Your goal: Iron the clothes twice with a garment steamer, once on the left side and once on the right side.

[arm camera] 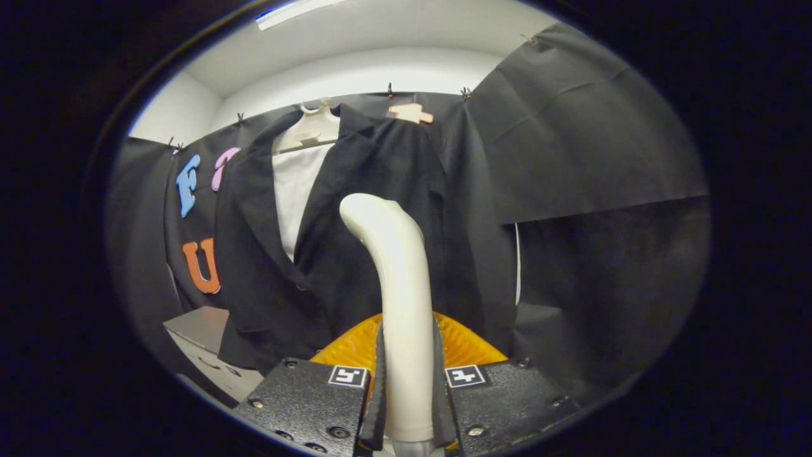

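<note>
Counter: off at the left, a grey counter (202,327) sits low beside the jacket's hem, nothing to do with the action right now.
Jacket: there it hangs, the dark jacket (355,209), on a pale hanger (312,130) against the far wall, lapels open over a white shirt (297,190). Its left front panel hangs by the counter, its right front panel sits straight beyond the steamer.
Steamer: the cream garment steamer (396,298) stands upright between the fingers, its curved top bending left toward the jacket's right front panel, with an orange ribbed part (466,346) flaring out behind the handle.
Hand-held gripper: the hand-held gripper (407,412) is clamped on the steamer's handle, both fingers pressing its sides, firm hold by the look of it.
Step in hand: looks like the steamer is up and lined on the right front panel; whether it touches the cloth, I cannot tell.
Next move: I'd say a steady run along that panel, head kept close to the fabric, grip unchanged. The left panel likely needs a shift across past the shirt.
</note>
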`<move>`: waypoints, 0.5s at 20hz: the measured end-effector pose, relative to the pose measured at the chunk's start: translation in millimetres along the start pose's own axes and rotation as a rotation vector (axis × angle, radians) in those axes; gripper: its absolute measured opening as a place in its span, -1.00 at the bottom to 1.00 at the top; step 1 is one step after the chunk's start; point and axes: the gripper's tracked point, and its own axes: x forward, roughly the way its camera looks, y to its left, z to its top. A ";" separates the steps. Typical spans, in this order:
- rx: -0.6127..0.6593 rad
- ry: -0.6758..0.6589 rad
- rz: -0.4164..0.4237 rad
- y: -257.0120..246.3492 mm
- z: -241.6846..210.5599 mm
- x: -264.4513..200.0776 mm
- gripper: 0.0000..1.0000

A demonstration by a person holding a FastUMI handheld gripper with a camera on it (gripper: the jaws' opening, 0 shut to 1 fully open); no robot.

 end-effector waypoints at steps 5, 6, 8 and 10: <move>-0.009 0.072 -0.014 -5.8 -45.8 -9.2 -0.37; -0.013 0.084 -0.021 -7.8 -55.7 -12.3 -0.37; -0.018 0.106 -0.032 -11.7 -73.4 -19.9 -0.37; -0.021 0.134 -0.036 -14.0 -93.1 -24.5 -0.37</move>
